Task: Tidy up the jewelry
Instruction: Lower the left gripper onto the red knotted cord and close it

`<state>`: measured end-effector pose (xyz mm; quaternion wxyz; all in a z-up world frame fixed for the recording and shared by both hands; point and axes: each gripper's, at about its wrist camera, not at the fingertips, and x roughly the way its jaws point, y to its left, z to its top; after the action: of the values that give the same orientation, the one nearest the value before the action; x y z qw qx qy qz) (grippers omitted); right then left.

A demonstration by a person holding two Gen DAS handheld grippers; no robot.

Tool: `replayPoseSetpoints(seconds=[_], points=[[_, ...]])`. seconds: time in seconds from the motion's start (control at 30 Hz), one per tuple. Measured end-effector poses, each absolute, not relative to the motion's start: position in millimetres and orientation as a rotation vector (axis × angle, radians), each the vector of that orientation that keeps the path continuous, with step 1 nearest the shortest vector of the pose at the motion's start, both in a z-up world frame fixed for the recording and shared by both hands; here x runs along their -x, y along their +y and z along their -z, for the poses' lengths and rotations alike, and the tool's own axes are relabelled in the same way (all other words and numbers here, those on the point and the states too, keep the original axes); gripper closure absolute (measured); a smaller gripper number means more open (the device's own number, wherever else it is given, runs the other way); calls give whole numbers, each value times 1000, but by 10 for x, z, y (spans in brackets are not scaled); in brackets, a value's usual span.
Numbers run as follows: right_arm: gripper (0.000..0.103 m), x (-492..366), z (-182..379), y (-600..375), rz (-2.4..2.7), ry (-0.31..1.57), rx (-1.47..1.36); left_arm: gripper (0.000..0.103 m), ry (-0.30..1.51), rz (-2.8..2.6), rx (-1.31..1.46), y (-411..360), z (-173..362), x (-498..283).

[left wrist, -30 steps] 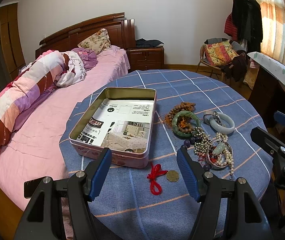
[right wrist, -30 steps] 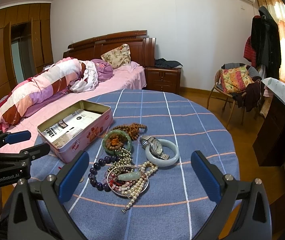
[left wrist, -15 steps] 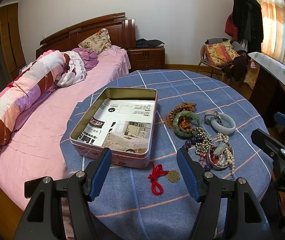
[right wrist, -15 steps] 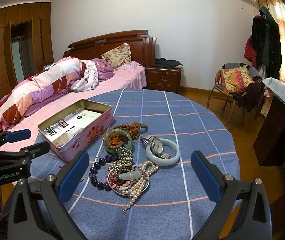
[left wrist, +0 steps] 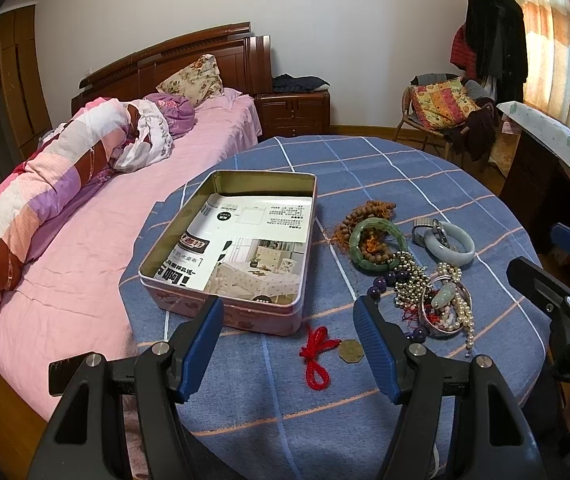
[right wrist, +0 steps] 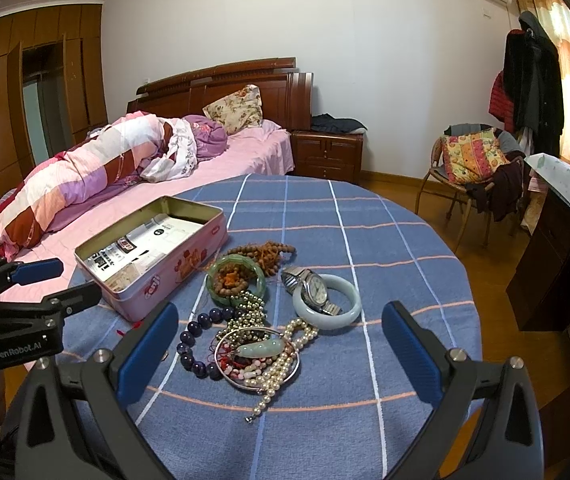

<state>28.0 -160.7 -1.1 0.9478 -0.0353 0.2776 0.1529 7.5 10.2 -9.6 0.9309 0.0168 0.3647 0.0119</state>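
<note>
An open pink tin [left wrist: 189, 276] [right wrist: 173, 276] lined with printed paper sits on the round blue checked table [left wrist: 365, 420] [right wrist: 365, 224]. To its right lies a jewelry heap: a green bangle [left wrist: 399, 240] [right wrist: 215, 274], brown wooden beads [left wrist: 369, 210], a pale bangle [right wrist: 349, 314] with a watch [right wrist: 313, 286], purple beads [right wrist: 193, 344], a pearl strand [right wrist: 281, 364] and a silver hoop with a jade pendant [right wrist: 261, 348]. A red cord [left wrist: 317, 354] and a coin [left wrist: 351, 350] lie by the tin. My left gripper [left wrist: 287, 320] is open above the cord. My right gripper [right wrist: 279, 334] is open over the heap.
A bed with pink sheets [left wrist: 97, 240] and a rolled quilt [left wrist: 53, 184] borders the table's left side. A chair with cushions [right wrist: 473, 160] and a dark desk [right wrist: 557, 248] stand to the right. A wooden nightstand [left wrist: 293, 114] is at the back wall.
Both grippers have eased slightly forward toward the table; the objects sit a touch closer in view. Nothing was grasped or moved.
</note>
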Motion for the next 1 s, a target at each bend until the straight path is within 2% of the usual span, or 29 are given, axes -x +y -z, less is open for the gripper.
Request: replayPoseSetpoints(seconds=[0.47, 0.53, 0.7, 0.8, 0.87, 0.9, 1.0], points=[[0, -366, 390, -1869, -252, 636, 105, 36, 857, 3, -53, 43, 553, -130], [0, -388, 401, -1878, -248, 650, 103, 46, 872, 10, -47, 41, 592, -169], [0, -376, 397, -1830, -260, 659, 119, 54, 925, 21, -31, 77, 738, -297], [0, -376, 409, -1836, -263, 658, 124, 63, 960, 51, -33, 39, 820, -339], [0, -379, 412, -1851, -264, 661, 121, 78, 952, 79, -39, 6, 819, -332], [0, -394, 413, -1857, -264, 661, 119, 100, 950, 102, -38, -11, 817, -326], [1, -432, 419, -1886, -270, 666, 113, 100, 915, 140, -55, -71, 752, -278]])
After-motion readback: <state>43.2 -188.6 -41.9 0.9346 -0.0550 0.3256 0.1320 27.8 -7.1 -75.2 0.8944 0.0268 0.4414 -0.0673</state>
